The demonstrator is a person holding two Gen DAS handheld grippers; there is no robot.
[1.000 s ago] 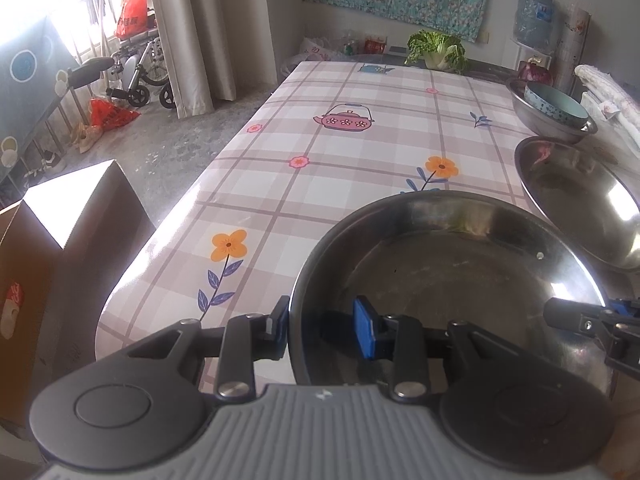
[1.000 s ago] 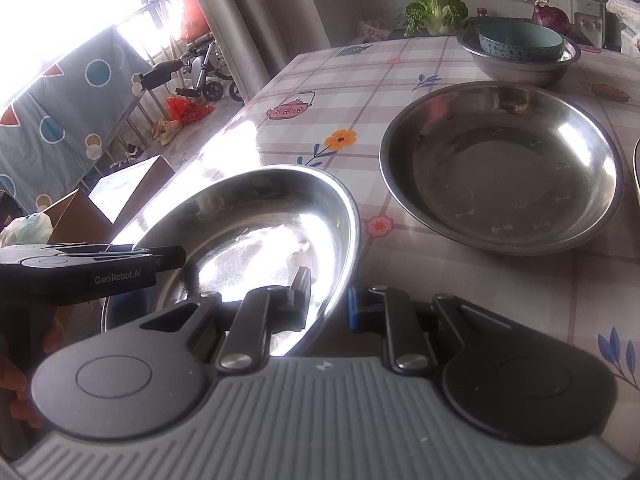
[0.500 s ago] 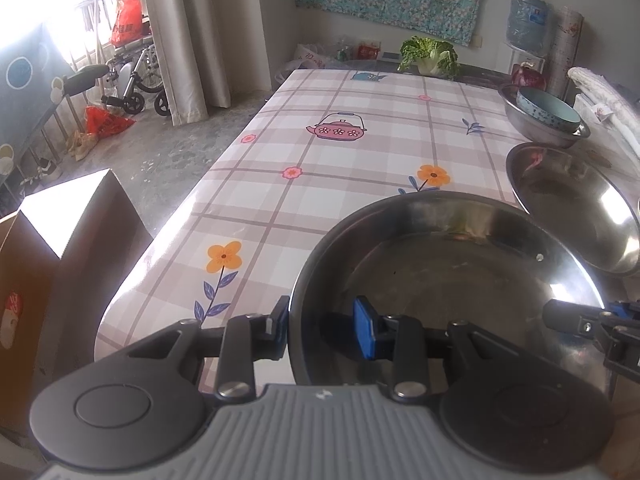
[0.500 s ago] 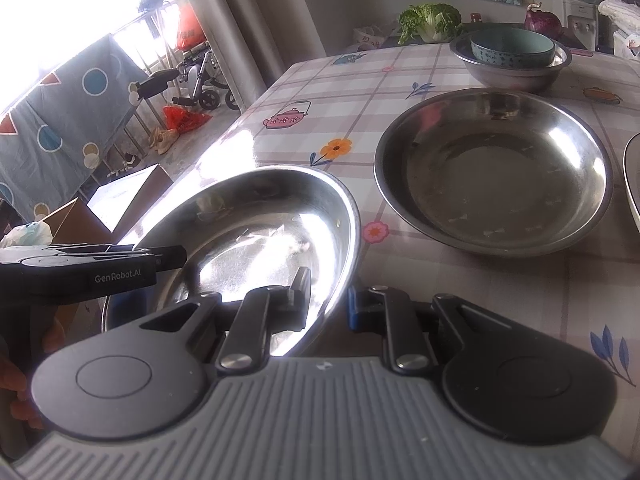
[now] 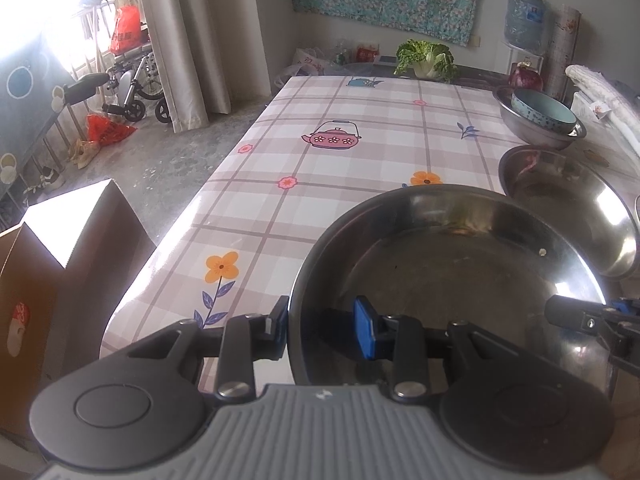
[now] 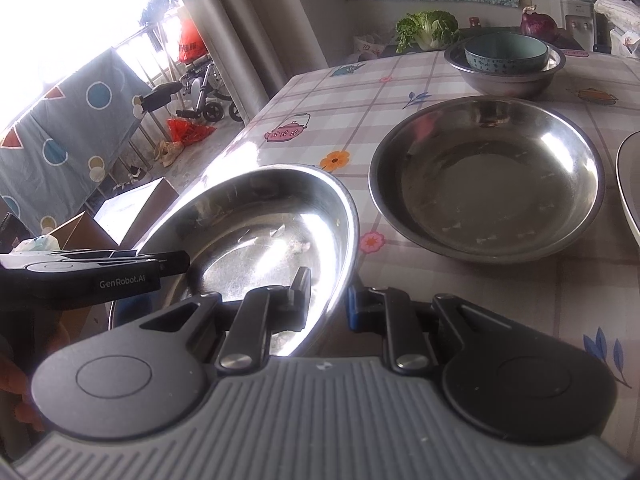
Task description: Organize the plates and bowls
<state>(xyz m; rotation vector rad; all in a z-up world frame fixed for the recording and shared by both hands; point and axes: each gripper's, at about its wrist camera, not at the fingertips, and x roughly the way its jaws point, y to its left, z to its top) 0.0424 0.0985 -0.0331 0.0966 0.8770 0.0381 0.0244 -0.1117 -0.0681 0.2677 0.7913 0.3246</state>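
Observation:
A wide, shallow steel dish (image 5: 460,272) is held off the checked tablecloth (image 5: 340,184) between both grippers, tilted in the right wrist view (image 6: 260,232). My left gripper (image 5: 322,326) is shut on its near left rim, one finger outside and the blue pad inside. My right gripper (image 6: 327,298) is shut on the opposite rim and shows in the left wrist view (image 5: 580,316). A second steel dish (image 6: 488,184) rests on the table just beyond. Farther back a blue bowl (image 6: 506,54) sits inside a steel bowl (image 6: 508,78).
The rim of a white plate (image 6: 630,184) shows at the right edge. A cardboard box (image 5: 60,260) stands on the floor left of the table's edge. A cabbage (image 5: 426,58) and a red onion (image 5: 524,78) lie at the far end.
Both grippers keep their hold on the steel dish. The table behind drifts only slightly in both views.

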